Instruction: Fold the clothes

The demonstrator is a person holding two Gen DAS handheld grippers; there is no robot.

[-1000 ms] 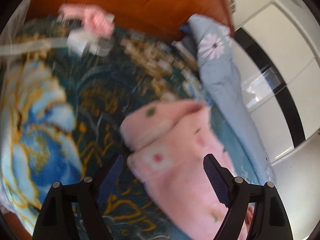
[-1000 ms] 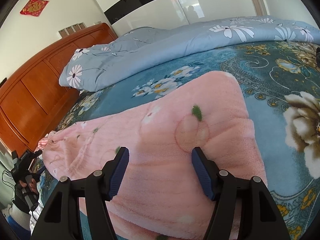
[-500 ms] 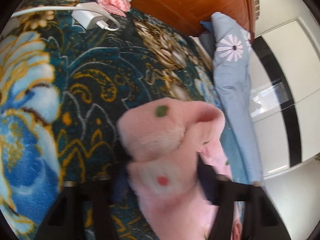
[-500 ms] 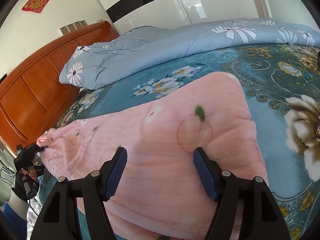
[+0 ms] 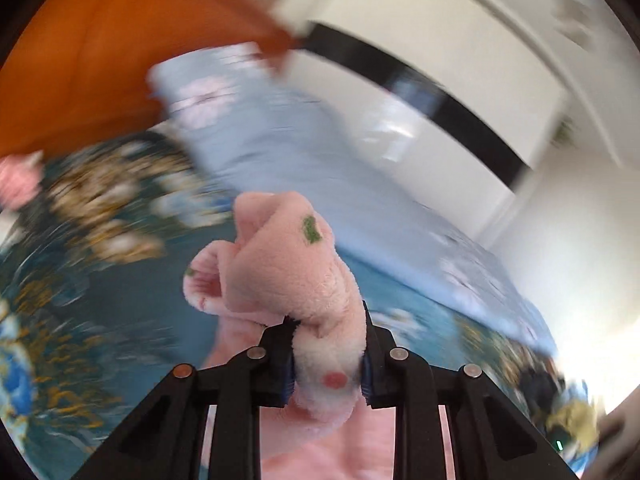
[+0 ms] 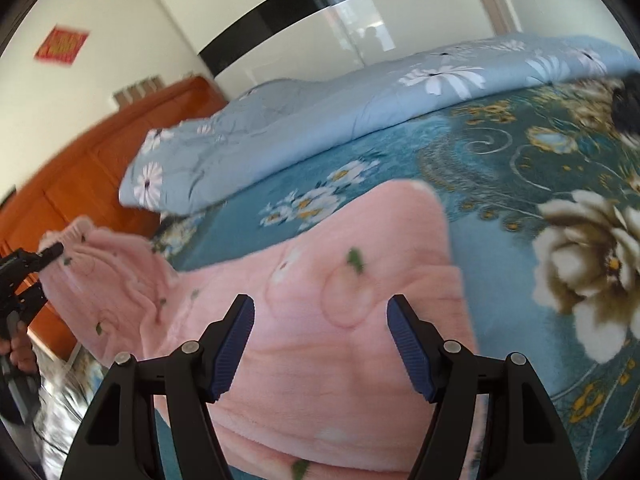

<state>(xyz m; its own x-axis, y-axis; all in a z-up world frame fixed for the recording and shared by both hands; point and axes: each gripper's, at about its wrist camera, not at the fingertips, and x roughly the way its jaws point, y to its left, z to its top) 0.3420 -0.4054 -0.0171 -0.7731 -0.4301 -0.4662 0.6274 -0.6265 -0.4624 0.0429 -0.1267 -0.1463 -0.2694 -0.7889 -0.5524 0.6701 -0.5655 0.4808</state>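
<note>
A pink fleece garment (image 6: pixel 320 320) with small green and red prints lies on a teal floral bedspread (image 6: pixel 520 168). My left gripper (image 5: pixel 325 360) is shut on one bunched end of the garment (image 5: pixel 288 276) and holds it lifted off the bed. That gripper also shows at the far left of the right wrist view (image 6: pixel 24 280), with the raised pink end beside it. My right gripper (image 6: pixel 320 344) is open and empty, its jaws hovering low over the middle of the garment.
A light blue floral quilt (image 6: pixel 360 96) lies bunched along the far side of the bed. An orange wooden headboard (image 6: pixel 80 168) stands at the left. White wardrobe doors with a black band (image 6: pixel 320 12) are behind. A dark object (image 6: pixel 626 104) lies at the far right.
My left gripper has closed on the garment's end and lifted it off the bed, swinging its view upward. My right gripper has stayed open, hovering over the garment.
</note>
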